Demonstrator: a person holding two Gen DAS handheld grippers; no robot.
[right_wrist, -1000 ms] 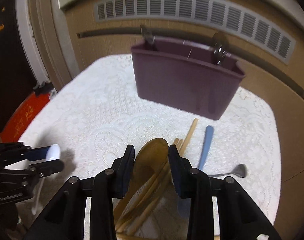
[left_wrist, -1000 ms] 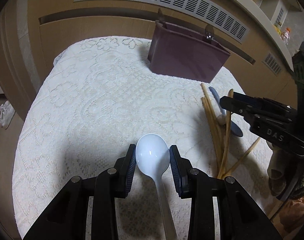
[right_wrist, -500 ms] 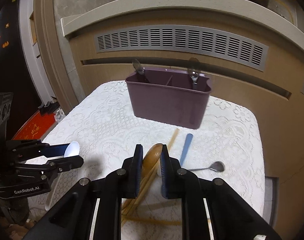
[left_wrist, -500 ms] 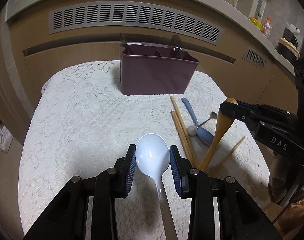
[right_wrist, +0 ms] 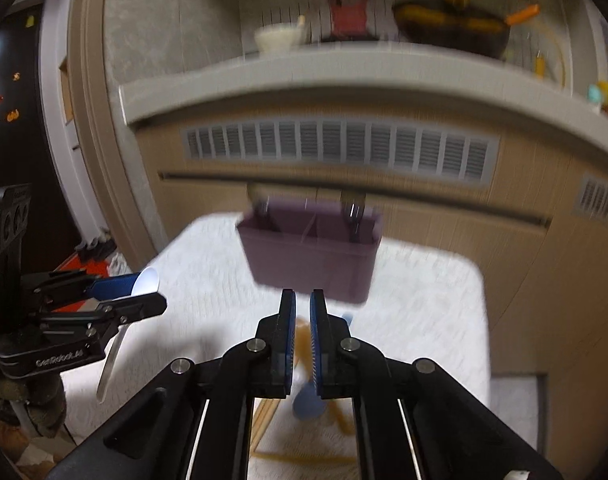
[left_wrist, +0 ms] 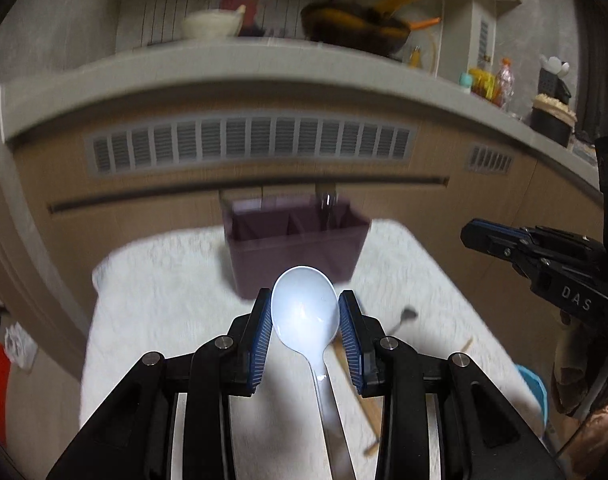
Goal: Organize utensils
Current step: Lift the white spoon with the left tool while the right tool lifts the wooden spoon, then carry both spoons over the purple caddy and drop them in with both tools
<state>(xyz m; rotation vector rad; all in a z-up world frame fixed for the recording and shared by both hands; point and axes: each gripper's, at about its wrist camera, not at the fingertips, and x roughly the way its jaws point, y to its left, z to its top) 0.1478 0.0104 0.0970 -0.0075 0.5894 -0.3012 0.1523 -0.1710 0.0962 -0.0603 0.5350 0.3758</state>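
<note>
Utensil sorting barely begun: metal pieces [right_wrist: 352, 208] in holder [left_wrist: 296, 248], rest loose on cloth [left_wrist: 164, 300].
White spoon [left_wrist: 304, 312] clamped by its bowl in left gripper [left_wrist: 305, 336], aloft, holder at 12 o'clock. Chopsticks [right_wrist: 264, 416] and blue spoon [right_wrist: 306, 398] down at 6 o'clock of right gripper [right_wrist: 303, 320], clenched tight, seemingly empty. Versus a second ago: both grippers higher, right jaws narrowed off wooden spoon bowl.
</note>
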